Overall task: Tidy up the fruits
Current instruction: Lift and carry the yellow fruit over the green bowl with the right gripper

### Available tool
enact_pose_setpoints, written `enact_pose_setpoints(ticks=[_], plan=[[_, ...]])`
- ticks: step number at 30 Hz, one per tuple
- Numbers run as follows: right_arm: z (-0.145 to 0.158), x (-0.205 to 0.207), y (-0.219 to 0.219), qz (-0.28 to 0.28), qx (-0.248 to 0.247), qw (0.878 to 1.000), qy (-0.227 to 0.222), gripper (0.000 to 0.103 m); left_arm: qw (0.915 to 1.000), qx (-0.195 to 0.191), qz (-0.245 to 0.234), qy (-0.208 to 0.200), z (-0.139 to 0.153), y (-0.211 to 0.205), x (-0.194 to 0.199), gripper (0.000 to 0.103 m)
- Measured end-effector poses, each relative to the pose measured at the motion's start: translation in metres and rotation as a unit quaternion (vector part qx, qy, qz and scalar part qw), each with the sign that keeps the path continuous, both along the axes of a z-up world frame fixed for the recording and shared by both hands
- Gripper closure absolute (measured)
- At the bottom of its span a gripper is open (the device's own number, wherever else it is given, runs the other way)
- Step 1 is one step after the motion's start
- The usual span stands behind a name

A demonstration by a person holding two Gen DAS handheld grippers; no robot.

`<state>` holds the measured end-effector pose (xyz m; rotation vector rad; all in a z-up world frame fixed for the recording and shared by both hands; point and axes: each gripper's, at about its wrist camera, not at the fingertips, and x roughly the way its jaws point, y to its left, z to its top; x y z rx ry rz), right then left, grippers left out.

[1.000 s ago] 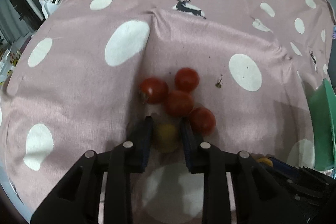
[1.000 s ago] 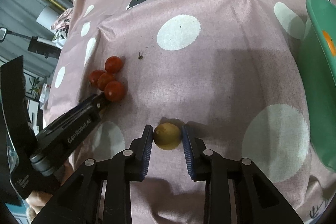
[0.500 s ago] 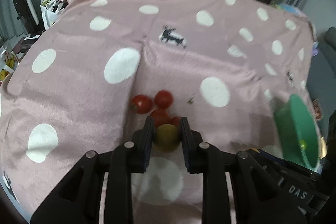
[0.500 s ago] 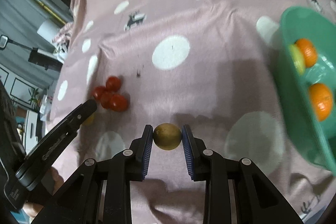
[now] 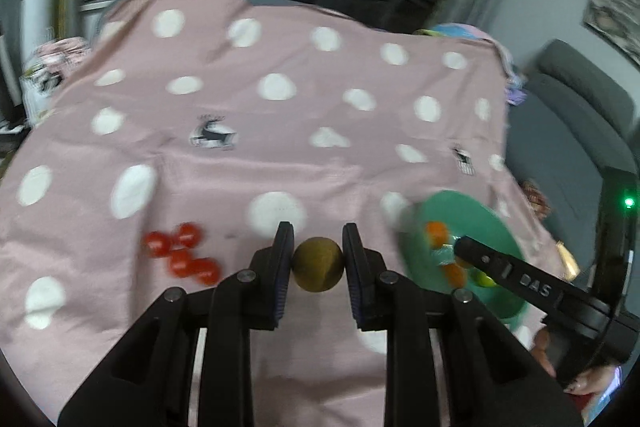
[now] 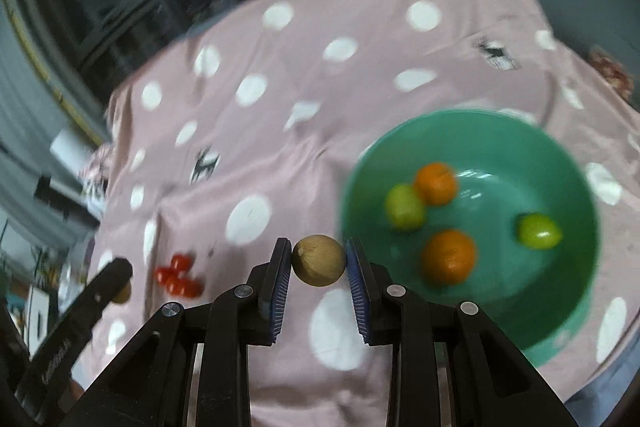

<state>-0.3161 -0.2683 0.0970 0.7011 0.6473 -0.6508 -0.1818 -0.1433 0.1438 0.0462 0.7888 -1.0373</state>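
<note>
At far left, four red tomatoes (image 5: 182, 255) lie clustered on the pink dotted cloth (image 5: 280, 131) covering the counter, untouched. Right of them, the left gripper (image 5: 318, 261) is clenched on a small brownish round fruit (image 5: 318, 264), carried clear of the cloth. Further right, the right gripper (image 6: 319, 261) pinches a tan round fruit (image 6: 319, 260) in the same way, just beside the green bowl (image 6: 560, 163), which already holds two oranges (image 6: 448, 257) and two greenish fruits (image 6: 538, 230). The risks look like these: each fruit is round and held only at two narrow points, so a quick swing could squirt it out; both grippers converging on one bowl could collide; a high drop could bounce fruit over the rim.
</note>
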Motion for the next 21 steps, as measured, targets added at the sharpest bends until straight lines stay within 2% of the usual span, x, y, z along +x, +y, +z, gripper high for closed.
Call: enact_pose_setpoints(ticks=[5, 12, 16, 21], plan=[[0.008, -0.042, -0.032, -0.095, -0.014, 0.995, 0.012, 0.073, 0.9985, 0.000, -0.053, -0.009, 0.002, -0.038, -0.030, 0.079], [-0.005, -0.085, -0.071, -0.173, 0.030, 0.984, 0.012, 0.073, 0.9924, 0.014, -0.122, -0.003, -0.007, -0.088, -0.067, 0.079], [-0.012, -0.098, -0.083, -0.185, 0.048, 0.981, 0.014, 0.073, 0.9878, 0.020, -0.154, 0.006, -0.013, -0.108, -0.083, 0.079], [-0.014, -0.103, -0.083, -0.182, 0.048, 0.982, 0.011, 0.073, 0.9831, 0.033, -0.180, 0.005, -0.023, -0.130, -0.098, 0.078]])
